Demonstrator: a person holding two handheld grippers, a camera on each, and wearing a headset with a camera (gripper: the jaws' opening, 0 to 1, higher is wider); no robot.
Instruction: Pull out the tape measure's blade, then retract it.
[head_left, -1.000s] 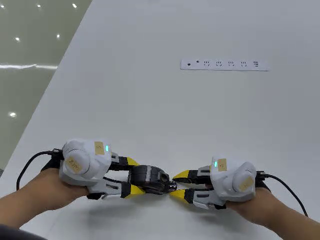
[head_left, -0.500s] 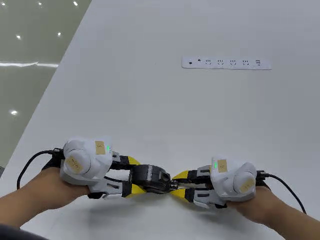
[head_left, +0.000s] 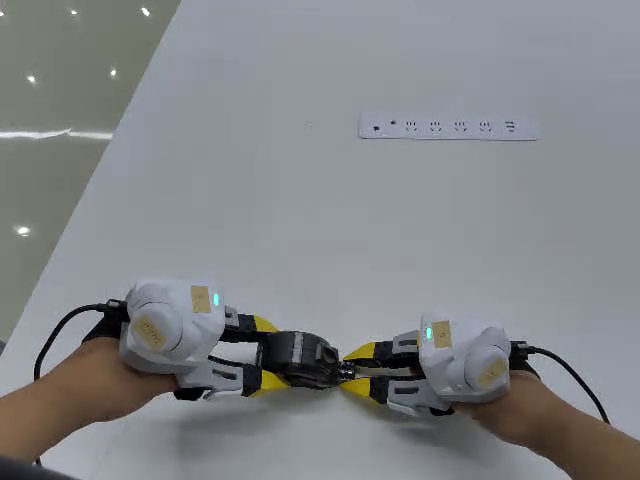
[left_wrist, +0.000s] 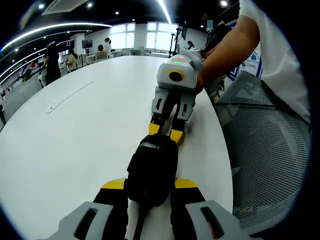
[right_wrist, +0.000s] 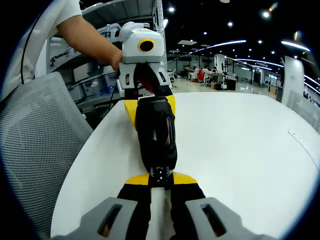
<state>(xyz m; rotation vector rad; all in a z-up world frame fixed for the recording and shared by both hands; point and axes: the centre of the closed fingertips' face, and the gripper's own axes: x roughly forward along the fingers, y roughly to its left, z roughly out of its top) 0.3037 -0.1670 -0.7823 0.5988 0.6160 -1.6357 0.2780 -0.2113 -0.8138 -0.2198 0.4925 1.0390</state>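
Black and chunky, the tape measure (head_left: 300, 358) lies on its side on the white table (head_left: 300, 200), close to the near edge. The left gripper (head_left: 262, 352) has its yellow-tipped fingers (left_wrist: 114, 184) clamped on either flank of the case. The right gripper (head_left: 360, 368) faces it nose to nose, with its fingers (right_wrist: 186, 178) drawn in tight on the small metal end hook (right_wrist: 159, 174) at the mouth of the case. Hardly any blade shows outside the case.

In the head view, broad bare tabletop stretches ahead and to the right. A white power strip (head_left: 448, 128) lies well away toward the far side. The table's left edge runs off on a diagonal, with glossy floor beyond it. In both gripper views a grey mesh chair back (left_wrist: 265, 150) stands just off the table's near rim.

Compared with a second ago, the two grippers and the case hold the same places relative to one another, and the hook is no farther from the case. Only the whole picture has shifted slightly.
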